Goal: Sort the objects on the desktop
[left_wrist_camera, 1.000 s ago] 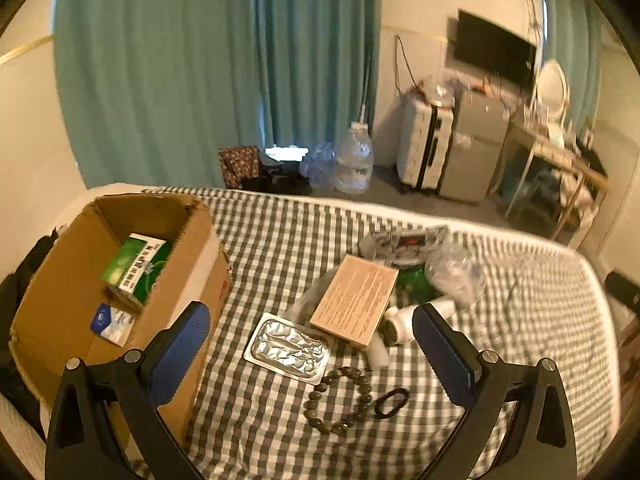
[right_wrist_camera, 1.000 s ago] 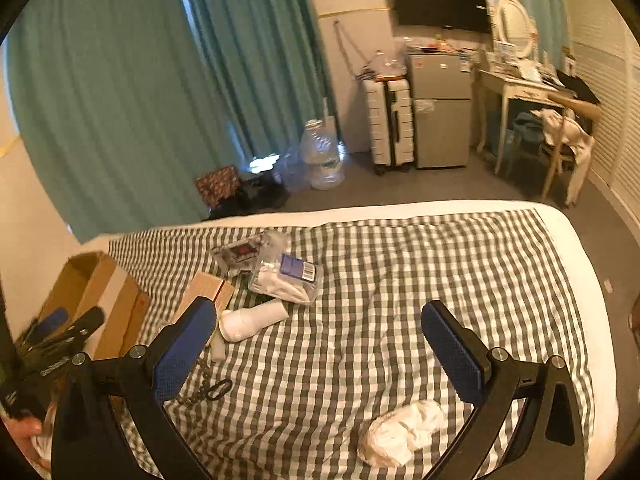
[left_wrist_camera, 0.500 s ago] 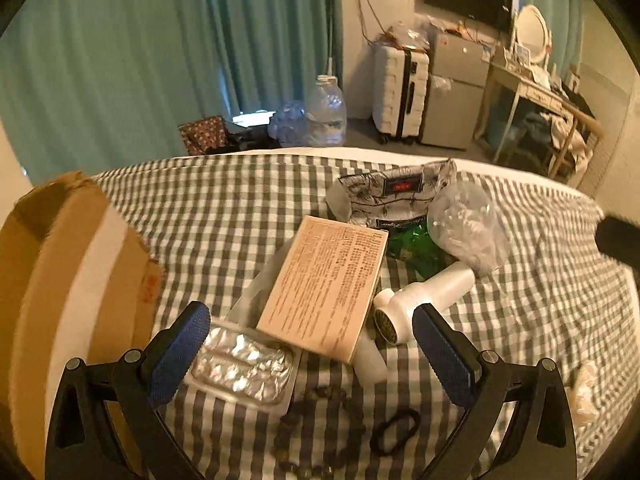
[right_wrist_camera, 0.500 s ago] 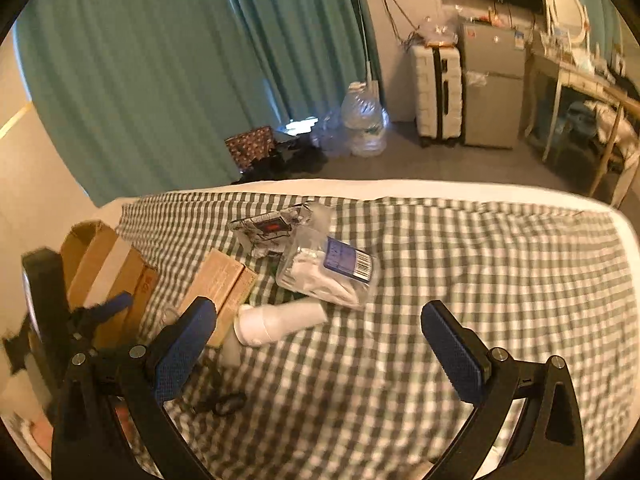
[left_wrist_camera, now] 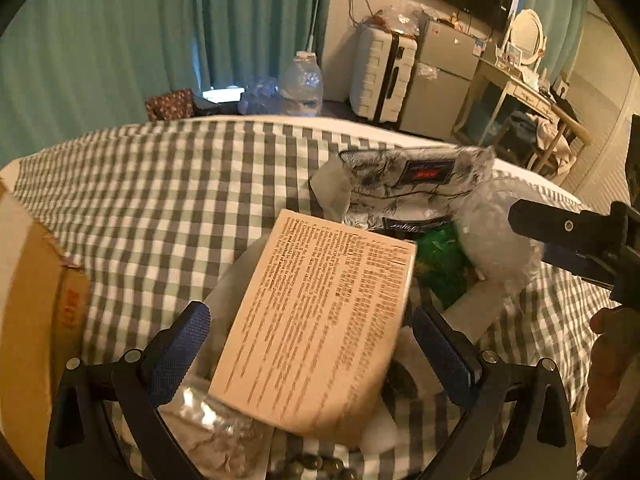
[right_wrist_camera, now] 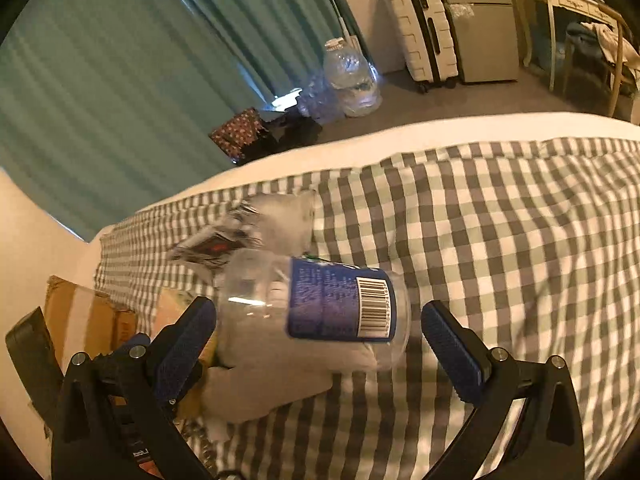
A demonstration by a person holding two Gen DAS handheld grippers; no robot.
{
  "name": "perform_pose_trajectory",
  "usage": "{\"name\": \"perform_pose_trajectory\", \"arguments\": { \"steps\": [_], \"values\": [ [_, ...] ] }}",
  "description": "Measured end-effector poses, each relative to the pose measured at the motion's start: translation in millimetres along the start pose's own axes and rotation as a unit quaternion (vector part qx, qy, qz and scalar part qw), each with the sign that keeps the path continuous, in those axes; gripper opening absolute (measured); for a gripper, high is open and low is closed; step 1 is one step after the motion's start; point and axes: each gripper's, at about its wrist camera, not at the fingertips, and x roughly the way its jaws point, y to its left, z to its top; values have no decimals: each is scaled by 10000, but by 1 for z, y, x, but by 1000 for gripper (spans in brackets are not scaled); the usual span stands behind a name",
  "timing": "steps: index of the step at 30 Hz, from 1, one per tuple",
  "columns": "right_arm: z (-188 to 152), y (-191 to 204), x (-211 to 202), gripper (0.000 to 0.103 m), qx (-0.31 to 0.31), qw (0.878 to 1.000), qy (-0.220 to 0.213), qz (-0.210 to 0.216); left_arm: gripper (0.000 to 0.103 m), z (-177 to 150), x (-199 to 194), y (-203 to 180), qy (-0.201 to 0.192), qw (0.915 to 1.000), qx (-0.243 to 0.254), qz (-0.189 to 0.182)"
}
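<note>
A bed (right_wrist_camera: pixel 500 240) under a grey-and-white checked cover carried everything, and the loose things lay heaped together toward its left part, handy to the cardboard box (left_wrist_camera: pixel 28 312) that stood at the left edge, presumably the place they were meant to go. Next in size, a clear plastic tub (right_wrist_camera: pixel 320 312) with a blue barcode label lay on its side on the cover, and the right claw (right_wrist_camera: pixel 320 340) sat around it with both blue pads standing apart on either side, neither one pressing, which read as lining up for a grip across its rounded body. A floral printed pouch (left_wrist_camera: pixel 404 184) rested just behind the heap. Nearer the left wrist camera, a tan printed carton (left_wrist_camera: pixel 320 340) lay flat on top of smaller items, its long side running away from the camera, and the left claw (left_wrist_camera: pixel 316 344) straddled it wide open, so its width probably fitted between the pads. Under the carton's near corner a silver blister pack (left_wrist_camera: pixel 208 424) showed, and at the bottom edge a few dark beads (left_wrist_camera: pixel 312 464) peeked out, blurred.
</note>
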Motion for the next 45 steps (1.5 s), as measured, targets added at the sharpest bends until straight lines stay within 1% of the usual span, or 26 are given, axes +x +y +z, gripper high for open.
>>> {"name": "perform_pose_trajectory", "arguments": {
  "steps": [1, 2, 4, 6, 7, 8, 10, 11, 12, 14, 16, 18, 20, 23, 25, 28, 34, 37, 40, 42, 45],
  "values": [
    [-1, -1, 4, 103, -10, 10000, 21, 12, 103, -1, 5, 0, 34, 9999, 55, 105],
    [0, -3, 6, 103, 7, 10000, 45, 72, 103, -2, 7, 1, 14, 9999, 58, 130],
    [2, -6, 10, 103, 90, 9998, 73, 189, 103, -3, 11, 8, 4, 9999, -102, -23],
    [2, -7, 13, 103, 71, 9996, 95, 265, 103, -2, 17, 13, 116, 9992, -311, -201],
    [2, -7, 16, 101, 23, 9994, 95, 327, 103, -3, 18, 16, 141, 9989, -386, -244],
    [2, -7, 17, 95, -15, 9991, 90, 415, 103, -3, 19, 17, 122, 9989, -387, -227],
    [1, -4, 18, 93, -91, 9987, 109, 492, 103, -3, 18, 16, 121, 9993, -304, -205],
    [0, -2, 18, 93, -158, 9987, 91, 473, 99, -2, 18, 16, 120, 9993, -263, -226],
    [0, 0, 18, 92, -216, 9987, 66, 450, 88, -1, 18, 15, 137, 9994, -220, -244],
    [-2, 4, 16, 92, -340, 9987, 22, 369, 77, 2, 19, 11, 208, 9997, -84, -119],
    [-4, 9, 11, 92, -443, 9987, -62, 231, 77, 2, 17, 8, 275, 9995, -13, -128],
    [-8, 17, 5, 92, -625, 9979, -190, 30, 77, 2, 12, 9, 267, 9996, -74, -105],
    [-14, 23, -2, 92, -783, 9966, -262, -68, 77, 0, 3, 15, 264, 9994, -208, -36],
    [-24, 22, -15, 92, -809, 9962, -256, -190, 77, 2, -14, 25, 221, 9989, -418, 53],
    [-29, 18, -24, 92, -798, 9963, -223, -228, 77, 4, -26, 27, 166, 9991, -393, 9],
    [-35, 20, -41, 92, -887, 9953, -259, -276, 77, 9, -45, 27, 38, 9993, -343, 145],
    [-45, 28, -80, 92, -1054, 9927, -490, -324, 77, 10, -79, 19, -105, 9992, -324, 188],
    [-55, 39, -99, 92, -1241, 9898, -566, -414, 77, 4, -99, 12, -166, 9995, -194, 211],
    [-68, 46, -118, 92, -1410, 9869, -636, -456, 77, -6, -118, 10, -192, 9998, -98, 47],
    [-77, 50, -131, 92, -1437, 9867, -641, -416, 77, -11, -129, 6, -183, 9998, 11, 100],
    [-89, 57, -149, 92, -1506, 9854, -683, -396, 77, -15, -146, 2, -202, 9997, 26, 154]
  ]
}}
